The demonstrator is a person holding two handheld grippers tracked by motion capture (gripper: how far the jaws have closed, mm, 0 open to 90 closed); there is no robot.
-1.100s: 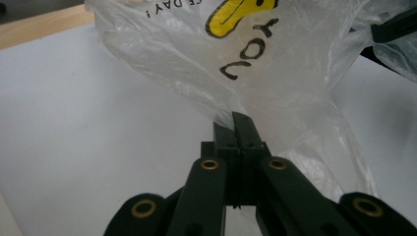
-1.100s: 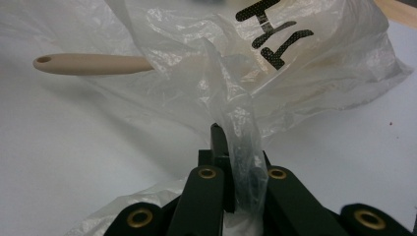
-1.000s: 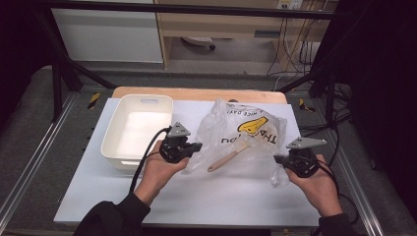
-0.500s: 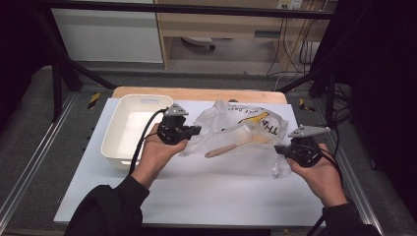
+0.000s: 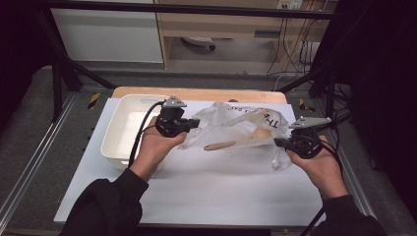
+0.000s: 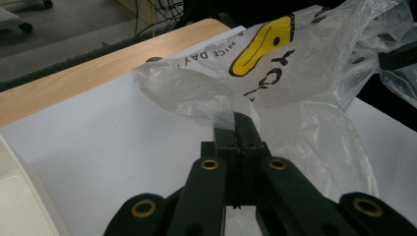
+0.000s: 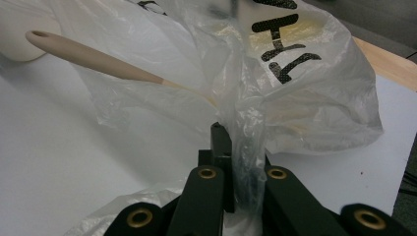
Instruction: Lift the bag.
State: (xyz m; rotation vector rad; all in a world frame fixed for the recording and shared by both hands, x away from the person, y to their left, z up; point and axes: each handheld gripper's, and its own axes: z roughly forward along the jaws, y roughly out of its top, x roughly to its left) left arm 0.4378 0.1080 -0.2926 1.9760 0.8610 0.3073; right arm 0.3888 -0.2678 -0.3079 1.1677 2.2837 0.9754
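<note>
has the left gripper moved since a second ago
Yes. In the high view the left gripper, shut on the plastic bag, has gone up the picture, now beside the white tray's middle, not its near corner.

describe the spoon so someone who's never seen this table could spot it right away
On the white table, right of the white tub, hangs a clear plastic bag held between two grippers. The spoon pokes out of its open side: beige, long-handled, the only solid thing in the bag.
</note>
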